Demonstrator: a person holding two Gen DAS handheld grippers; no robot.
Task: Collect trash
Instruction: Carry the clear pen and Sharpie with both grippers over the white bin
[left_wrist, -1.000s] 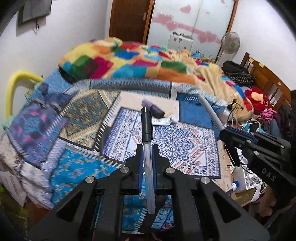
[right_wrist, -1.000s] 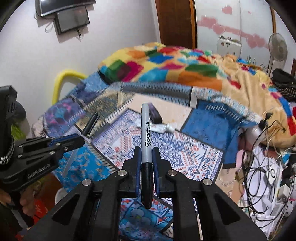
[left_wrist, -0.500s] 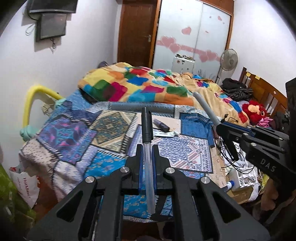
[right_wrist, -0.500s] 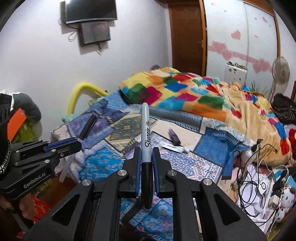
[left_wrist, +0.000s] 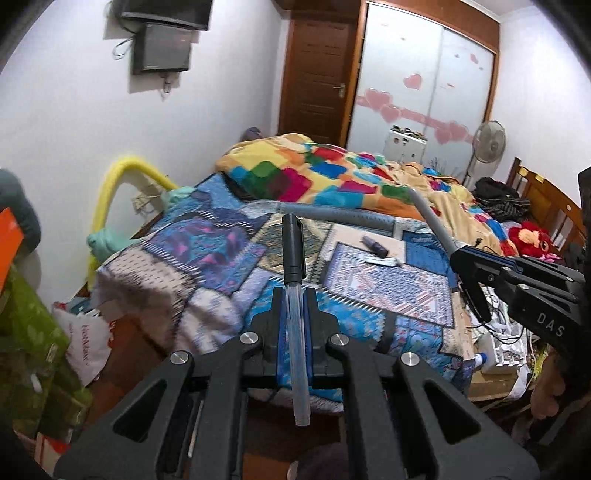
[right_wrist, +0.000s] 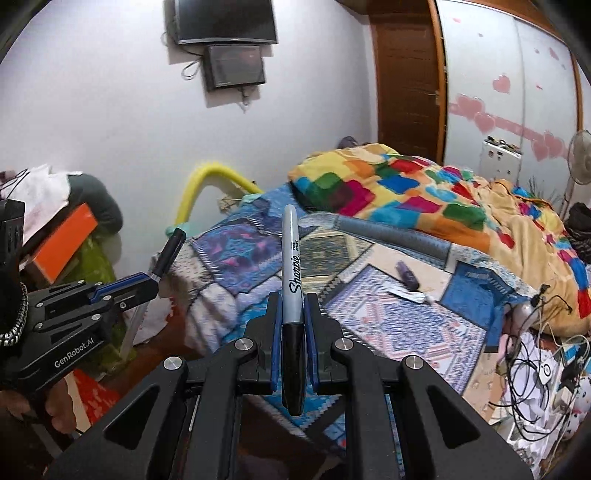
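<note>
My left gripper (left_wrist: 293, 317) is shut on a clear-barrelled pen with a black cap (left_wrist: 294, 258), held upright off the near edge of the bed. It also shows in the right wrist view (right_wrist: 147, 284) at the left. My right gripper (right_wrist: 293, 321) is shut on a grey Sharpie marker (right_wrist: 291, 258), and it shows in the left wrist view (left_wrist: 476, 266) at the right. On the bed lie a dark purple marker (right_wrist: 407, 276) and a small white tube (right_wrist: 410, 294), well beyond both grippers.
The bed has a patchwork sheet (left_wrist: 207, 254) and a bright blanket (left_wrist: 332, 177). A grey foam tube (left_wrist: 343, 216) crosses it. A white bag (left_wrist: 86, 343) and green bag (left_wrist: 26, 332) stand at the left. Tangled cables (right_wrist: 535, 365) lie at the right.
Both grippers have pulled back and up from the bed, holding their pens. The bed looks smaller and farther, and the floor and bags at the left have come into view.
</note>
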